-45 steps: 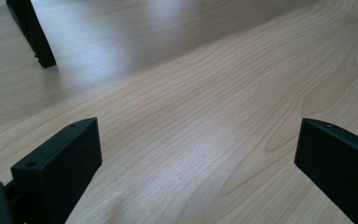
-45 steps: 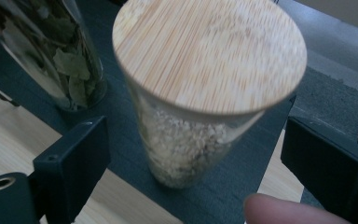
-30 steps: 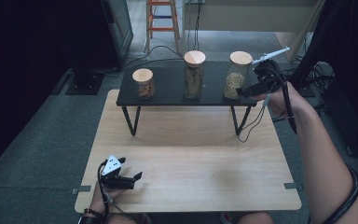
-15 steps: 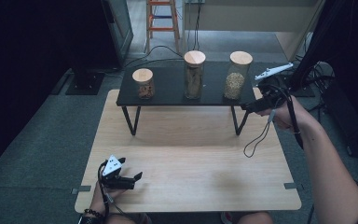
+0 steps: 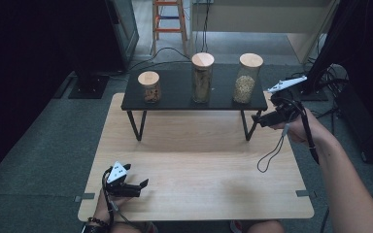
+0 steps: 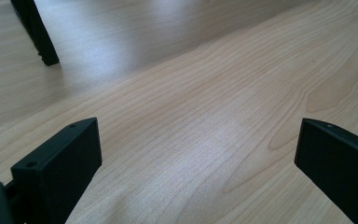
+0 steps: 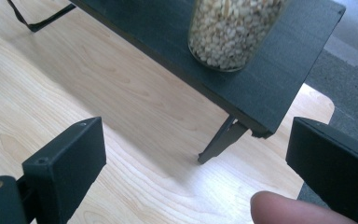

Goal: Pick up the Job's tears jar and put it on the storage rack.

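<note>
High view: right claw (image 5: 258, 119) held above counter (image 5: 199, 194) at its right edge, just beside right end of black shelf (image 5: 175, 99), jaws wide apart, nothing between them. Nearest thing: jar of pale grains (image 5: 245, 77), upright on right end of shelf, wooden lid on. Right gripper view: same jar (image 7: 230, 32) ahead, apart from jaws, shelf leg (image 7: 219, 142) below. Left claw (image 5: 143, 183) low over near left part of counter, jaws open, empty. Two more lidded jars (image 5: 202, 77) on shelf, middle and left.
</note>
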